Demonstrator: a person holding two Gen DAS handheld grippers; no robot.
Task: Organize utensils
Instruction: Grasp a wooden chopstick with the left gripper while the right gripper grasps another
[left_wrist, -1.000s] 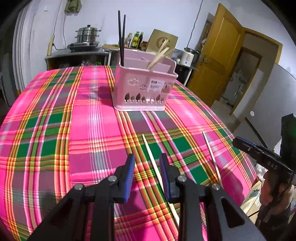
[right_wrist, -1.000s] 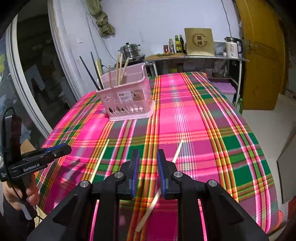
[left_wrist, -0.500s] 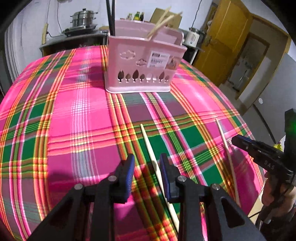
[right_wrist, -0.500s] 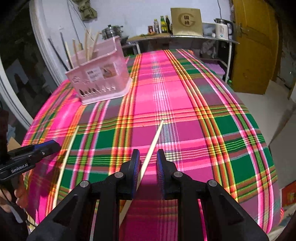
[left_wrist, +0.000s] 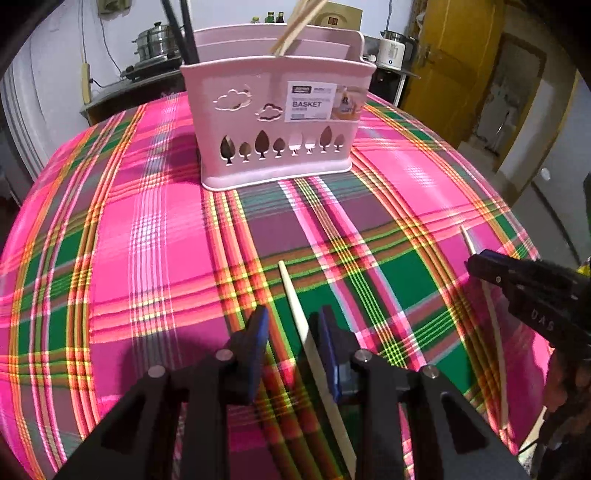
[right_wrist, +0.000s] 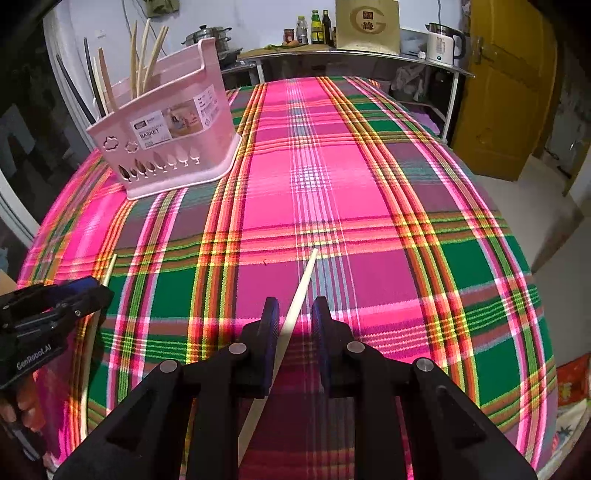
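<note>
Behind the table we saw a white wall, a counter with a steel pot (left_wrist: 157, 38), bottles (right_wrist: 312, 27) and a white kettle (right_wrist: 441, 44), and a yellow door (right_wrist: 506, 85) off to the right. Bright pink, green and yellow plaid cloth (left_wrist: 147, 236) covered the whole table. On it, toward the far side, stood a pink basket (left_wrist: 277, 122) with cloud and tree cut-outs and a printed label; dark and pale chopsticks (right_wrist: 142, 59) stood upright in it, leaning. Nearer to us two pale chopsticks lay flat on the cloth, well apart from each other and from the basket. Over the left chopstick (left_wrist: 295, 299) we held our left gripper (left_wrist: 291, 332), tilted steeply down; its blue pads stood apart on either side of the stick, the right-hand pad just beside it and the other clear of it, so nothing was clamped. Over the right chopstick (right_wrist: 301, 291) we held our right gripper (right_wrist: 293, 317) the same way, its pads apart with the stick running between them nearer the left-hand pad; whether that pad touched the stick we could not tell. Each chopstick's far tip pointed roughly toward the basket side of the table. Each camera caught the other gripper at the picture's edge, with fingers of a hand on its grip
</note>
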